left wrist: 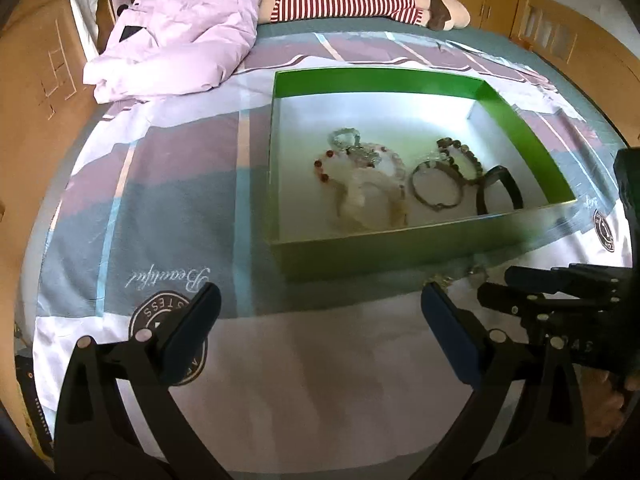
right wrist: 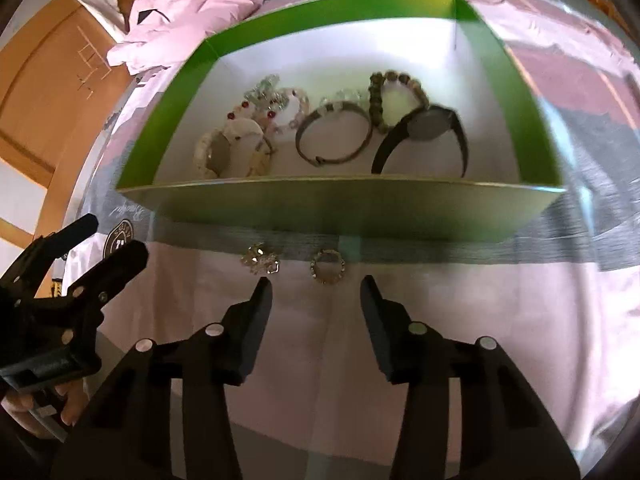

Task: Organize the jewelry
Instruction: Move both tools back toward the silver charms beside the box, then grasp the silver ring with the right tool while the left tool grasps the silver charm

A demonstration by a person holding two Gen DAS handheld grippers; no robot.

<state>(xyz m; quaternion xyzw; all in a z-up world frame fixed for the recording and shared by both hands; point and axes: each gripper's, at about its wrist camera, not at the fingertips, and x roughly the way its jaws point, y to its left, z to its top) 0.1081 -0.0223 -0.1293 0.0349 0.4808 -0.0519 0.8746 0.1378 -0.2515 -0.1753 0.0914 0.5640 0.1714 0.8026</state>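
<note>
A green box (left wrist: 400, 248) with a white floor lies on the bed, and several bracelets and watches lie in it: a black watch (right wrist: 424, 132), a brown beaded bracelet (right wrist: 384, 92), a metal bangle (right wrist: 332, 136) and pale beaded ones (right wrist: 236, 148). On the sheet in front of the box (right wrist: 340, 208) lie a crystal cluster piece (right wrist: 260, 264) and a small ring-shaped piece (right wrist: 328, 266). My right gripper (right wrist: 317, 281) is open just short of the ring-shaped piece, with nothing between its fingers. My left gripper (left wrist: 320, 288) is wide open over bare sheet to the left, holding nothing.
A crumpled pink quilt (left wrist: 180, 28) and a red-striped plush toy (left wrist: 344, 0) lie at the far end of the bed. Wooden furniture (left wrist: 36, 80) stands on the left and behind. A hand (right wrist: 36, 404) holds the left gripper's handle at the lower left.
</note>
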